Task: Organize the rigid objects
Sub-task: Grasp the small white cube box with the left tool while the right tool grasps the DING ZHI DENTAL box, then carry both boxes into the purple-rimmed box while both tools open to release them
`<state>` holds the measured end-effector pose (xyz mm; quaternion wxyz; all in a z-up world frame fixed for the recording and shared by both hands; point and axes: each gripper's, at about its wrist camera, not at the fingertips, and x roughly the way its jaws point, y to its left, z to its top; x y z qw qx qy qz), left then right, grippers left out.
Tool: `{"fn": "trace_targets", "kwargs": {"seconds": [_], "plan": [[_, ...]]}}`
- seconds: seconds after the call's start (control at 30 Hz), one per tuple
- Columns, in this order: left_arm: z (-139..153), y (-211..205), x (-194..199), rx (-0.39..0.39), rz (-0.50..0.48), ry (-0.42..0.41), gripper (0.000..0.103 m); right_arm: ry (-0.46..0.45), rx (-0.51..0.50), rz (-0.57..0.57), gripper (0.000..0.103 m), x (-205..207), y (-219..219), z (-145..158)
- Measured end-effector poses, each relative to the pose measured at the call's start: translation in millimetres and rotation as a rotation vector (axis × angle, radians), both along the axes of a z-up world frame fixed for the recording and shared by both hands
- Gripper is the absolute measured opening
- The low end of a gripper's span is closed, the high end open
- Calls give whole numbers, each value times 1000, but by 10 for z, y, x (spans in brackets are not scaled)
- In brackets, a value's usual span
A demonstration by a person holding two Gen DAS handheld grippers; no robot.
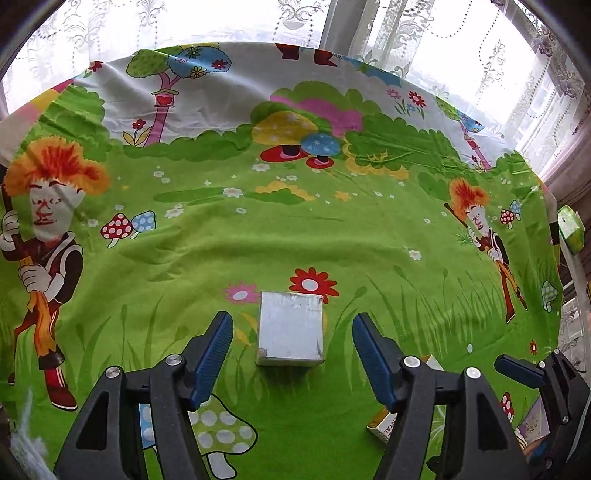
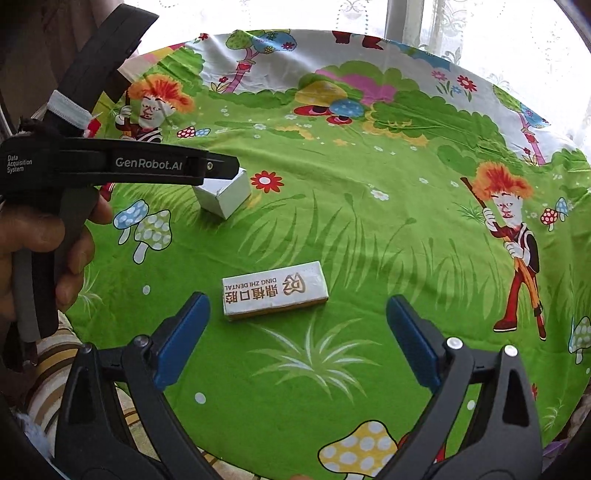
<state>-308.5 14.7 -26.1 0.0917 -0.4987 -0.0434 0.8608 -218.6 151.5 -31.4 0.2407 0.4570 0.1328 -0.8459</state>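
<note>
**2 open grippers over 2 small boxes**

The left gripper [image 1: 291, 354] hung low over the table, tilted down, with its 2 blue fingers [image 1: 212, 360] spread wide. The silver box [image 1: 291, 328] sat on the cloth between them, and neither finger touched it. In the right wrist view, a bare hand [image 2: 40, 251] held this gripper by its black handle, and its tip reached over the silver box.

The right gripper [image 2: 297, 339] also pointed down at the table. Its 2 blue fingers [image 2: 183, 341] were spread wide too, and held nothing. The long white box [image 2: 275, 293] lay flat just past the fingers, a little nearer the left one. It had a gold logo and the words "DING ZHI DENTAL" on top.

There were 2 boxes on the cloth: 1 silver and 1 long white. They lay apart, the silver one farther back and to the left in the right wrist view.

The table wore a bright green cloth [image 1: 332, 236] with cartoon pictures: 2 orange-haired men with sticks, spotted mushrooms, flowers, grass and trees. Behind the table hung white lace curtains [image 1: 406, 26] with daylight shining through. A small green thing [image 1: 570, 229] stood off the right edge of the table, too small to name.
</note>
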Motion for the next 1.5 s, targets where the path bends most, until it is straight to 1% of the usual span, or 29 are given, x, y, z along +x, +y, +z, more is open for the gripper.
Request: {"fn": "trace_targets", "kwargs": {"seconds": [0.23, 0.37, 0.43, 0.5, 0.57, 0.7, 0.73, 0.8, 0.97, 1.1, 1.37, 1.5], "plan": [[-201, 52, -69, -33, -19, -30, 68, -2, 75, 89, 98, -77, -204, -219], [-257, 89, -78, -67, -31, -30, 67, -6, 109, 98, 98, -129, -251, -321], [-264, 90, -80, -67, -37, -29, 61, -19, 109, 88, 98, -165, -252, -358], [-278, 93, -87, -68, -41, -34, 48, -31, 107, 82, 98, -196, -251, -395], [-300, 100, -86, -69, -46, -42, 42, -46, 109, 75, 98, -217, -252, -432], [-273, 97, -52, -62, -42, -31, 41, -55, 109, 67, 98, -224, -247, -474], [-258, 99, -39, -60, -40, -27, 41, -51, 110, 62, 97, -222, -242, -470], [-227, 105, 2, -56, -39, -18, 41, -52, 95, 61, 84, -224, -229, -455], [-126, 133, 147, -35, -39, 1, 41, -55, 84, 30, 84, -188, -166, -418], [-36, 164, 300, -9, -38, 11, 41, -34, 65, -19, 84, -123, -59, -304], [192, 331, 698, 31, -60, 54, 41, 16, 59, -121, 84, 170, 195, -59], [285, 458, 938, 37, -76, 78, 41, 34, 50, -174, 84, 348, 366, 42]]}}
